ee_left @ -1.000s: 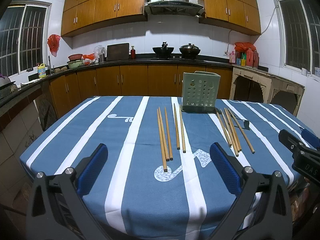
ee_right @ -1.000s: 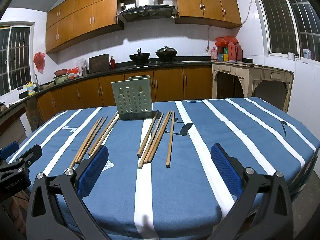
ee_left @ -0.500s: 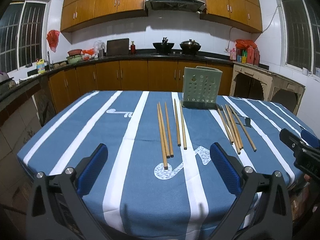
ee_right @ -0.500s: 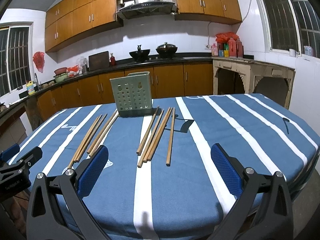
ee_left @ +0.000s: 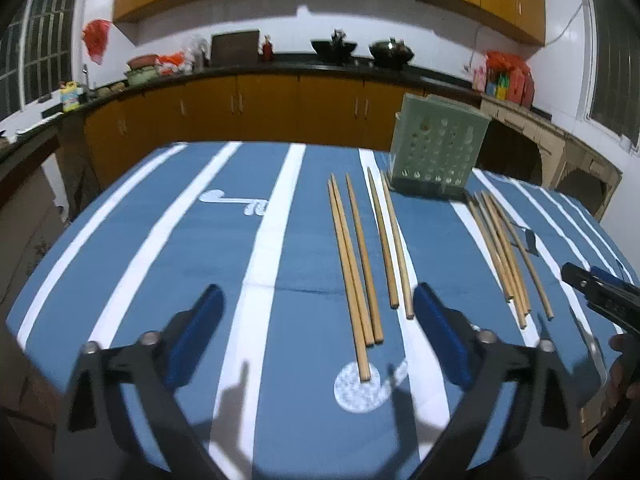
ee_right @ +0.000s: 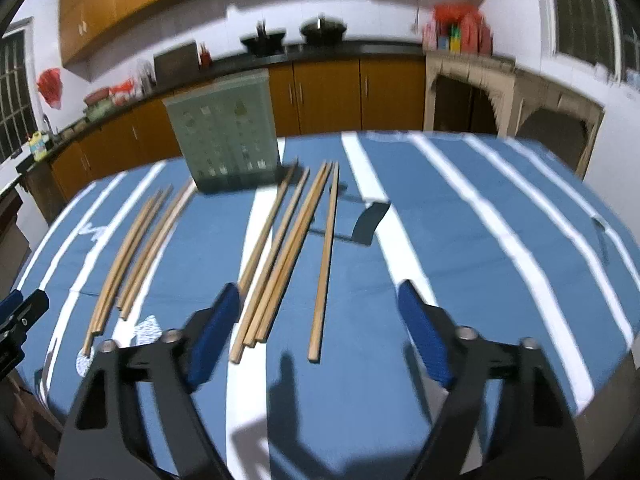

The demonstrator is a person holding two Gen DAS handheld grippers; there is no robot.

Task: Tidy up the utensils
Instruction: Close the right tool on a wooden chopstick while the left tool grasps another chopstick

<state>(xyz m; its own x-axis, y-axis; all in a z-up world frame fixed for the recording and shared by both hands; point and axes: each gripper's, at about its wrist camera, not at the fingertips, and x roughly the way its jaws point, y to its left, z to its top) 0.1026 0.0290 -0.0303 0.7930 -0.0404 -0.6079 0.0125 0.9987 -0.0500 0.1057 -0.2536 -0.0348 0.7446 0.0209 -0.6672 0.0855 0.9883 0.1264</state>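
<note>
The left gripper (ee_left: pixel 316 328) hung over the striped counter (ee_left: pixel 192 256), its jaws apart and just narrowing, nothing clamped; the near ends of the left set of chopsticks (ee_left: pixel 362 264) lay below and between its pads. The right gripper (ee_right: pixel 320 332) likewise stood apart, just closing, with the near ends of the right set of chopsticks (ee_right: pixel 288 252) between its pads, untouched. Both sets lay in front of the green perforated holder (ee_right: pixel 224 136), one to each side.
</note>
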